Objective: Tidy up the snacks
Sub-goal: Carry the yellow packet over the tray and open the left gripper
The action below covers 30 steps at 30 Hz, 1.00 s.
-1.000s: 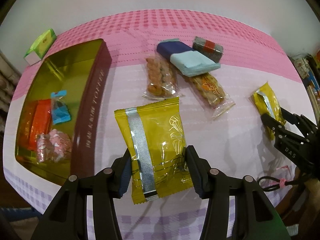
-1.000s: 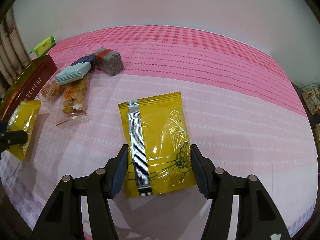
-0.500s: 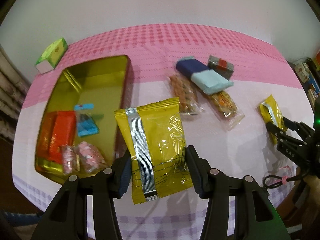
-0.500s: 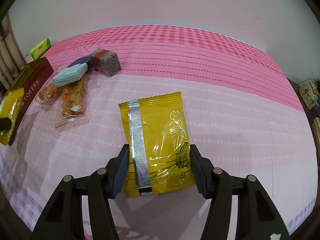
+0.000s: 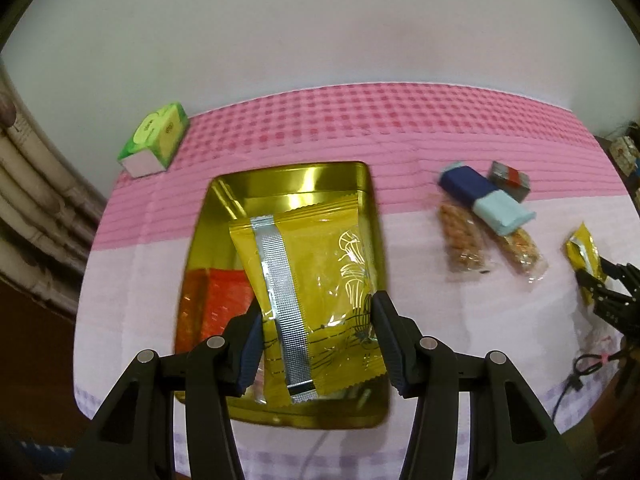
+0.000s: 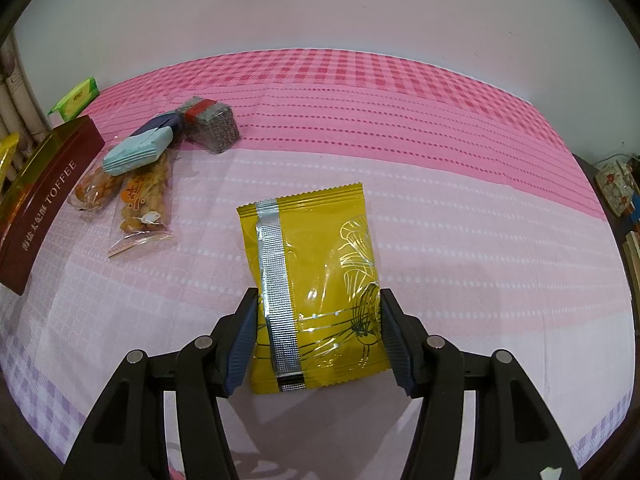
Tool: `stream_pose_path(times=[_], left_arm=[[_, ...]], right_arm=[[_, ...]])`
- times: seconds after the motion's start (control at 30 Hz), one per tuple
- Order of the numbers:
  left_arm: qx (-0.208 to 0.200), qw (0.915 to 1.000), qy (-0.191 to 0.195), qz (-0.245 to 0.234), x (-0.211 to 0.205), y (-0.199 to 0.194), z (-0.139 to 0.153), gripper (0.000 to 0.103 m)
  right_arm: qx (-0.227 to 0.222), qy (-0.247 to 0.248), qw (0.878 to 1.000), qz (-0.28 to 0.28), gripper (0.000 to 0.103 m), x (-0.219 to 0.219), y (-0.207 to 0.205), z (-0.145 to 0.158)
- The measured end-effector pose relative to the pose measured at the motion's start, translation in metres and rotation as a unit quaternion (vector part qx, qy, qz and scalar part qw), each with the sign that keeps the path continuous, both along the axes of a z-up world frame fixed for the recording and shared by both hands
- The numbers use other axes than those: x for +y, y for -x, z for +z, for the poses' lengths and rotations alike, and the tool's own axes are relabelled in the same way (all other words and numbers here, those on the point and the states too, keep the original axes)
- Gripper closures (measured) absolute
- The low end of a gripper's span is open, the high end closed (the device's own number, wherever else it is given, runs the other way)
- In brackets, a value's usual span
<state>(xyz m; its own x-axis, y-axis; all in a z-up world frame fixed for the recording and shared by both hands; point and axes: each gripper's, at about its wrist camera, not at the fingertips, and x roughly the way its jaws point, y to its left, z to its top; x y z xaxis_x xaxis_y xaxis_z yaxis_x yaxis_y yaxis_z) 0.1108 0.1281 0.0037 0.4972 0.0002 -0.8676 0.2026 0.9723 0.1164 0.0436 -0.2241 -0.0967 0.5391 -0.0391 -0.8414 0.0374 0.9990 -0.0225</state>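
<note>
Currently left hand-held gripper (image 5: 318,340) clamped a yellow snack packet (image 5: 312,292) mid-frame, above the gold tin (image 5: 280,184); right hand-held gripper (image 6: 316,336) gripped a second yellow packet (image 6: 316,280) at frame centre. Judged light, crinkly, slippery; hold by the lower edges.

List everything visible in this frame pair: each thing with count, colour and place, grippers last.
yellow snack packets: 2, yellow with a silver strip; one in the left gripper over the tin, one in the right gripper above the cloth
toffee tin: 1, gold inside, maroon side, left part of the table
orange-red packets: orange-red, inside the tin, count unclear
clear nut packets: 2, clear with orange-brown contents, beside the tin
blue bar: 1, navy and pale blue, lying across the nut packets
grey block: 1, grey with a red band, behind the bar
green box: 1, green, far left table corner
tablecloth: 1, pink checked
left gripper: black, shut on a packet
right gripper: black, shut on a packet
</note>
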Motion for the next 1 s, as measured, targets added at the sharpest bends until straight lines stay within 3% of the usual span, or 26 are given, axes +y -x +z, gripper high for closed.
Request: stream_pose_path(times=[0.2,0.43,1.0], left_arm=[[0.019,0.9998,0.006,-0.002,0.023,-0.015,-0.011,0.051],[0.045,0.9987,0.017,-0.016,0.01,-0.018,-0.034,0.051],[0.092,0.9935,-0.023,-0.064,-0.007,-0.031,-0.072,0.051]], right_arm=[[0.001,0.0,1.0,-0.004,0.049,0.0,0.0,0.0],[0.002,0.0,1.0,-0.008,0.049,0.001,-0.001,-0.001],[0.004,0.0,1.0,-0.014,0.049,0.001,-0.002,0.0]])
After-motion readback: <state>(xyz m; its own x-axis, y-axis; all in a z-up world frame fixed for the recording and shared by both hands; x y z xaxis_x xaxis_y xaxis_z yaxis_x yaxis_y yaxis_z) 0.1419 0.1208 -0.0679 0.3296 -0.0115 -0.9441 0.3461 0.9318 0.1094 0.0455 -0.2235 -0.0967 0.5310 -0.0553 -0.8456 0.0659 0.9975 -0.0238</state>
